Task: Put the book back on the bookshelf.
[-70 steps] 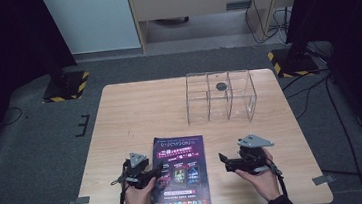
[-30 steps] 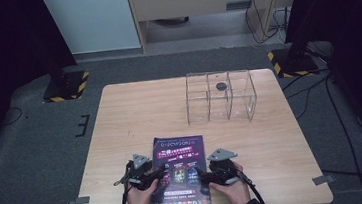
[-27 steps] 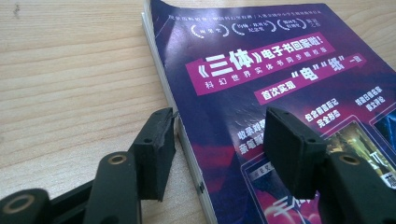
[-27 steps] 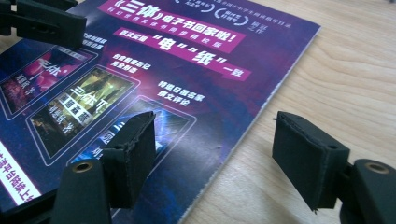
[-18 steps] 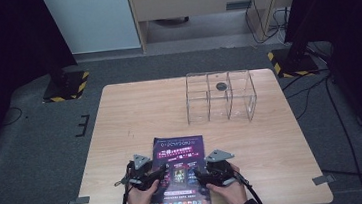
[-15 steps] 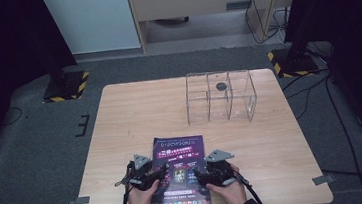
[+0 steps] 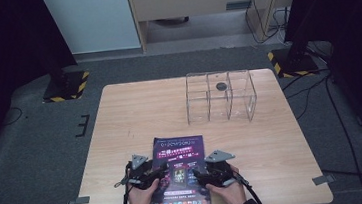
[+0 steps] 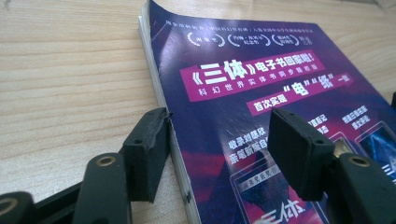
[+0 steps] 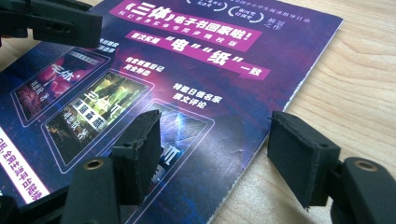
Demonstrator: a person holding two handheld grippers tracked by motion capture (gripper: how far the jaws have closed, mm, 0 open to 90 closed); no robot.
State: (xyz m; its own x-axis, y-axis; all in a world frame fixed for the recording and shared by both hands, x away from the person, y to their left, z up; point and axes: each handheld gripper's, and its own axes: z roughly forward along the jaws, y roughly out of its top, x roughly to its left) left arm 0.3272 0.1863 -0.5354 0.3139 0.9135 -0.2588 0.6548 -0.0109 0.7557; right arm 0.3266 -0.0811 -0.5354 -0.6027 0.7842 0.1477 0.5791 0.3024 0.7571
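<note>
High view: thin purple glossy-covered magazine (image 7: 180,172) flat on the pale wooden table (image 7: 130,117), near the front edge, cover up. Left gripper (image 7: 161,169) at the magazine's left edge, right gripper (image 7: 199,174) at its right edge, both held low by the person's hands. Clear three-compartment acrylic organiser (image 7: 220,96) well apart, toward the far side of the table; small dark round object (image 7: 221,85) in its middle compartment. Compared with 2.3 s ago: right gripper moved in from the bare wood beside the magazine to the magazine's right margin; left gripper essentially unchanged. Magazine not displaced.

Left gripper view: left gripper (image 8: 217,144) spread wide, nothing between the jaws. One jaw against the spine side, on the wood; the other above the cover. Page stack visible along the spine.

Right gripper view: right gripper (image 9: 215,142) also spread wide, nothing held. One jaw over the printed cover, the other over the wood, straddling the loose right edge. Other gripper's jaw visible at the upper left of this view.

Judgement: approach complete on both sides, grasp not begun. Next step likely closing on the edges; thin cover may slip or lift alone.
</note>
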